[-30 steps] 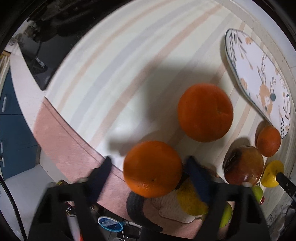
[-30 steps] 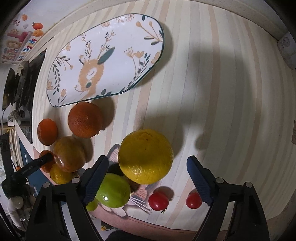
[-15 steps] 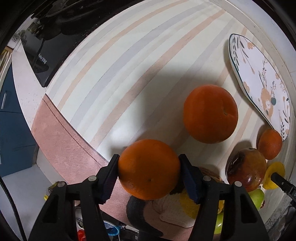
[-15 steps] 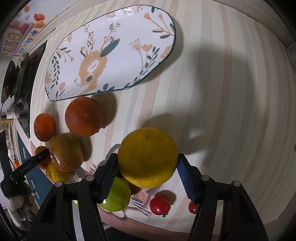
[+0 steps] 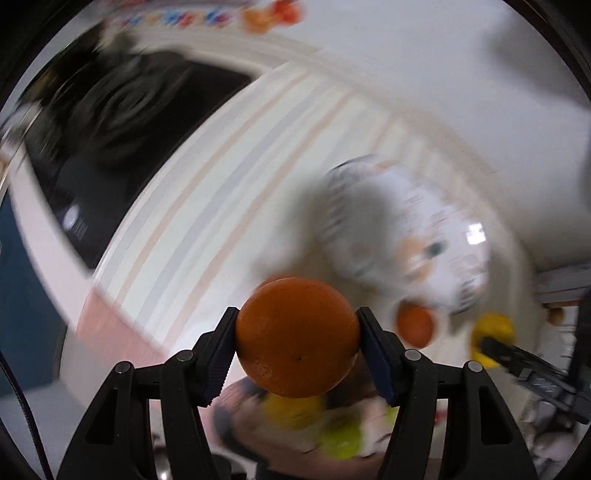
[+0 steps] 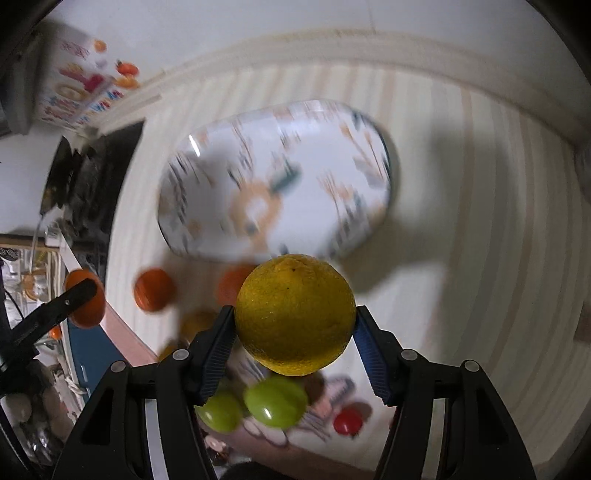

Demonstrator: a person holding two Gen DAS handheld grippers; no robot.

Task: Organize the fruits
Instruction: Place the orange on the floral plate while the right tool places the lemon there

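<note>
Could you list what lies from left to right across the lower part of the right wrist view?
Orange clamped in the left gripper → loose orange → green fruit → red tomato.

A black stovetop (image 5: 110,110) sat at the far left end of the striped tablecloth (image 5: 207,206), beside its pink border (image 5: 110,325). A colorful sticker sheet (image 6: 77,96) hung on the white wall (image 6: 295,22) behind it, blurred.
</note>
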